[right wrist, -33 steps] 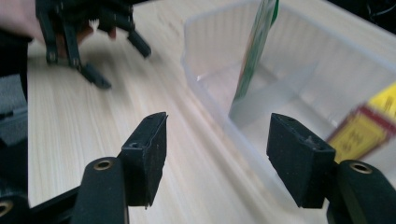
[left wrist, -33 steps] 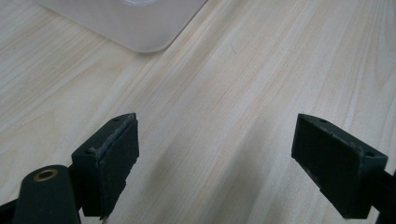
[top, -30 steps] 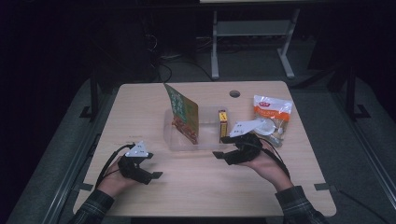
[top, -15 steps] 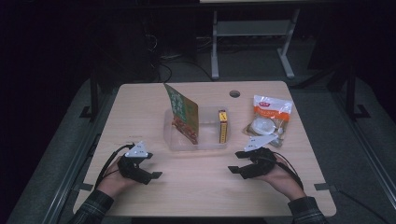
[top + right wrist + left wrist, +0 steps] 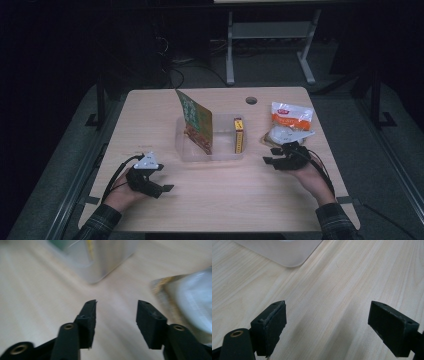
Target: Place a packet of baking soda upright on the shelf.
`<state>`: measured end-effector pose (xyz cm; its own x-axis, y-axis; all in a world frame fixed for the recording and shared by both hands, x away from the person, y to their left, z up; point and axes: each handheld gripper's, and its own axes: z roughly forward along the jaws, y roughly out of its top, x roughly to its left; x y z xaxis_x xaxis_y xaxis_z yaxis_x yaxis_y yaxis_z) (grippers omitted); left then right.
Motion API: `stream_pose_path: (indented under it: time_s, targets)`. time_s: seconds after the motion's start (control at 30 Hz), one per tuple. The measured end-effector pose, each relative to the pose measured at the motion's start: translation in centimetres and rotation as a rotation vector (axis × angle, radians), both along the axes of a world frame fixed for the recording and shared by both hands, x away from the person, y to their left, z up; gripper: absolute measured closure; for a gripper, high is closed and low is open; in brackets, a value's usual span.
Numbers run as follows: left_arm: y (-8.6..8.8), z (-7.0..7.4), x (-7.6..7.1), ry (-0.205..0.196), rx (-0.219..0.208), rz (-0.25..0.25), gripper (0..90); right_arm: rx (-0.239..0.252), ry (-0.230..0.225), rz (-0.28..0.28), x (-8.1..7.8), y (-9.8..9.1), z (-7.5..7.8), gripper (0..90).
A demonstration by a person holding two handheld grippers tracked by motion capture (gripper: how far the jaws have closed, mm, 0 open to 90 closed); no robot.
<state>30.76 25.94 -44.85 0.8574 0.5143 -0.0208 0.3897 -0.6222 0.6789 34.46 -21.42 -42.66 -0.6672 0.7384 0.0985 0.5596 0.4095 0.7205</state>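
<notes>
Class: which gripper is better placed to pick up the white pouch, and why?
Right. The right gripper sits beside the white pouch, jaws open and empty; the left gripper lies far across the table.

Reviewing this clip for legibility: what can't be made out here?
- Right gripper view: motion blur; print on pale packet unreadable.
- High view: lettering on green packet, yellow box, orange packet too small.
- Left gripper view: clear tray cut by top edge.

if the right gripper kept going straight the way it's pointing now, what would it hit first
Probably the corner of the clear plastic tray, which lies ahead past the open, empty jaws of the right gripper; depth is unclear in the blur, with bare table in between.
</notes>
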Motion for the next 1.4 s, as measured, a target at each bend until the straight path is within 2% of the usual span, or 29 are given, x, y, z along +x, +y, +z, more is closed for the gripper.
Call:
stream_pose_path:
  time_s: [0.13,0.23,0.3,0.33,0.37,0.43,0.53,0.57,0.67,0.73,0.87,1.0,1.2,1.37,1.4]
  targets:
    - [0.1,0.0,0.0,0.003,0.002,-0.001,14.8,-0.007,-0.034,-0.085,1.7,-1.2,0.7,75.2]
    - [0.0,0.0,0.0,0.009,-0.009,0.01,14.8,-0.029,-0.047,-0.145,3.4,-2.2,0.7,85.0]
    - [0.0,0.0,0.1,0.008,0.003,0.002,14.8,-0.012,-0.052,-0.177,4.4,-2.9,0.3,89.4]
    - [0.0,0.0,0.1,0.007,0.003,0.002,14.8,-0.034,-0.035,-0.2,4.8,-3.1,0.1,89.6]
    - [-0.1,-0.1,0.0,0.008,-0.003,0.006,14.8,-0.061,-0.044,-0.215,5.3,-3.4,-0.1,89.6]
    - [0.0,-0.1,0.0,0.007,-0.001,0.004,14.8,-0.041,-0.044,-0.239,6.0,-4.0,-0.3,89.7]
    - [0.0,0.0,0.1,0.011,-0.002,0.007,14.8,-0.057,-0.048,-0.266,6.8,-4.3,-0.7,89.7]
    - [0.1,0.0,0.1,0.01,0.001,0.005,14.8,-0.052,-0.051,-0.266,7.1,-4.4,-0.9,89.7]
    - [0.0,-0.1,0.1,0.011,-0.004,0.009,14.8,-0.076,-0.028,-0.27,7.6,-4.2,-1.6,89.7]
    - [0.0,-0.1,0.1,0.011,-0.004,0.009,14.8,-0.112,-0.025,-0.262,7.8,-4.0,-2.2,89.8]
    - [0.1,0.0,0.0,0.014,-0.009,0.012,14.8,-0.131,-0.038,-0.246,7.6,-3.7,-2.4,90.0]
    - [0.0,-0.1,0.0,0.014,-0.006,0.009,14.8,-0.133,-0.016,-0.223,7.3,-3.8,-2.2,90.0]
    - [-0.1,-0.1,0.0,0.015,-0.007,0.007,14.8,-0.17,-0.001,-0.194,6.1,-3.1,-1.9,90.0]
    - [-0.2,0.0,-0.1,0.015,-0.003,-0.002,14.8,-0.178,0.003,-0.168,4.8,-2.6,-1.8,90.0]
    - [-0.2,0.0,-0.1,0.016,-0.005,-0.002,14.8,-0.194,0.007,-0.164,4.5,-2.4,-1.7,90.0]
